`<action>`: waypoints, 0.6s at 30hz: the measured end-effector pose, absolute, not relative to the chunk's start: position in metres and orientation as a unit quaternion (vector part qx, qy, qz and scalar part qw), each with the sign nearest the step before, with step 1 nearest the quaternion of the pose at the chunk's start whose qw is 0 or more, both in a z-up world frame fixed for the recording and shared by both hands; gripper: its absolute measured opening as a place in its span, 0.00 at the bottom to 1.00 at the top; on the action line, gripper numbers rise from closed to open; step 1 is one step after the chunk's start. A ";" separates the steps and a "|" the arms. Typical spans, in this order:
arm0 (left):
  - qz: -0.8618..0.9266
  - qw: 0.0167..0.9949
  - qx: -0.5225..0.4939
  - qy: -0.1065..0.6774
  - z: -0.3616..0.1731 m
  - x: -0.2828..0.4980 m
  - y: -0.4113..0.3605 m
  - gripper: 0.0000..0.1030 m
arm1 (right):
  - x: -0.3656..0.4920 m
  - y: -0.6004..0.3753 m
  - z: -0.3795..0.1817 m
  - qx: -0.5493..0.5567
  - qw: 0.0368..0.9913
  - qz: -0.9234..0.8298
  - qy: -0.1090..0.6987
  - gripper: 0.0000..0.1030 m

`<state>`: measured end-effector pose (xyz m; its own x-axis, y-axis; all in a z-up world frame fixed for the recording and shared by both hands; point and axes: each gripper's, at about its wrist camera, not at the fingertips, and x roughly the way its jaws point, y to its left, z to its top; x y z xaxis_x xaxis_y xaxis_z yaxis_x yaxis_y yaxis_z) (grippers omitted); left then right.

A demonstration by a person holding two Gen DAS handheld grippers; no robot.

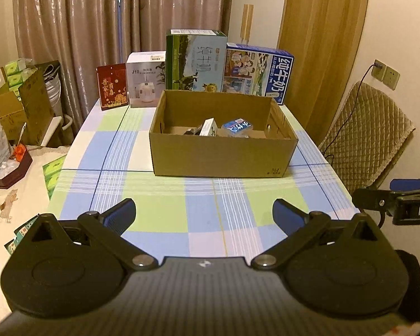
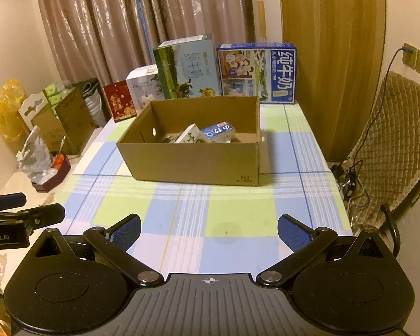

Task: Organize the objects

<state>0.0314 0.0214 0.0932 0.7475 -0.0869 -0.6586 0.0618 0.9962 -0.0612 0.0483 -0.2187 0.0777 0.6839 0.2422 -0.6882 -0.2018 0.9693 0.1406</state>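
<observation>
Both the left hand-held gripper [image 1: 203, 213] and the right hand-held gripper [image 2: 209, 229] hover spread and empty over the bench [image 1: 142, 196]; the cardboard box [image 1: 221, 156] sits mid-bench holding small cartons [image 1: 237, 126], probably light, stiff and crushable, best pinched across flat sides.

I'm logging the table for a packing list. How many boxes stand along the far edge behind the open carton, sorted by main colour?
Red: 1, the red box
White: 1, the white box
Green: 1, the green milk box
Blue: 1, the blue milk box
Total: 4 boxes, all upright behind the cardboard carton.
</observation>
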 end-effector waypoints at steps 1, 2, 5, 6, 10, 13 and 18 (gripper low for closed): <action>-0.040 0.934 -0.017 0.355 0.092 0.031 0.021 0.99 | 0.048 -0.219 0.076 0.027 0.916 0.120 0.381 0.98; -0.040 0.933 -0.017 0.356 0.091 0.030 0.021 0.99 | 0.047 -0.219 0.075 0.027 0.915 0.120 0.383 0.98; -0.040 0.931 -0.016 0.361 0.087 0.027 0.021 0.99 | 0.045 -0.219 0.071 0.028 0.913 0.119 0.388 0.98; -0.040 0.931 -0.016 0.363 0.085 0.026 0.021 0.99 | 0.044 -0.219 0.070 0.027 0.913 0.119 0.389 0.98; -0.038 0.928 -0.016 0.369 0.081 0.026 0.020 0.99 | 0.043 -0.220 0.066 0.022 0.914 0.111 0.390 0.98; -0.038 0.927 -0.016 0.372 0.078 0.025 0.018 0.99 | 0.042 -0.221 0.062 0.024 0.911 0.111 0.395 0.98; -0.038 0.924 -0.017 0.380 0.073 0.026 0.015 0.99 | 0.042 -0.221 0.057 0.024 0.908 0.112 0.402 0.98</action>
<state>0.0263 0.0146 0.0727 0.7086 -0.0828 -0.7008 0.0571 0.9966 -0.0600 0.0420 -0.2214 0.0567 0.6510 0.2230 -0.7256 -0.1839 0.9737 0.1342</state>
